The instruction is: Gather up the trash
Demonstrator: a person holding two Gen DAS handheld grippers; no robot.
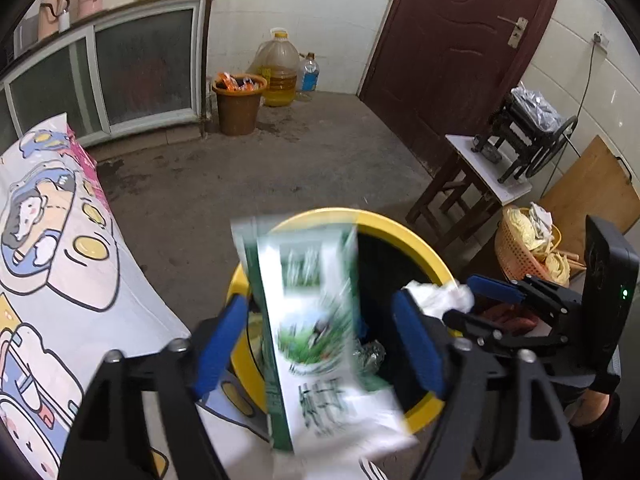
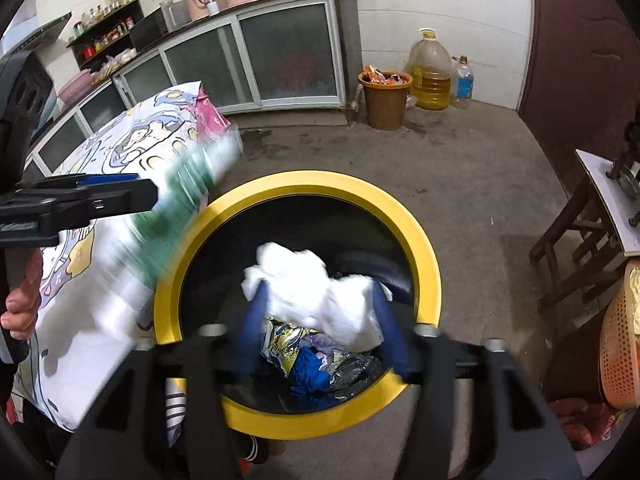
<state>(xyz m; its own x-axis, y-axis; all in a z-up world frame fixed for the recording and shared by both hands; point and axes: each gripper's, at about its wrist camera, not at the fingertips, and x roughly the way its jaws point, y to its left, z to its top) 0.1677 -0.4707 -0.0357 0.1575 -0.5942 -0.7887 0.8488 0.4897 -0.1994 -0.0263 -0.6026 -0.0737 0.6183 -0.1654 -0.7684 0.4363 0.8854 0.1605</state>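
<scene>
A green-and-white milk carton [image 1: 312, 320], blurred, stands upright between the blue fingers of my left gripper [image 1: 316, 340]. There are gaps on both sides, so the jaws are open. It hangs at the near rim of the yellow-rimmed black trash bin [image 1: 400, 232]. In the right wrist view the carton [image 2: 180, 200] is a blur by the bin's left rim [image 2: 320, 182]. My right gripper [image 2: 320, 320] is over the bin's mouth, jaws open, with a crumpled white paper [image 2: 316, 292] loose between its fingers. Foil wrappers and blue scraps [image 2: 304, 356] lie inside the bin.
A table with a cartoon-print cloth [image 1: 60, 260] is left of the bin. An orange bucket [image 1: 238, 108] and an oil jug [image 1: 280, 72] stand by the far cabinet. A wooden stool [image 1: 472, 184] and an orange basket [image 1: 520, 248] are to the right. A hand [image 2: 20, 300] holds the left gripper.
</scene>
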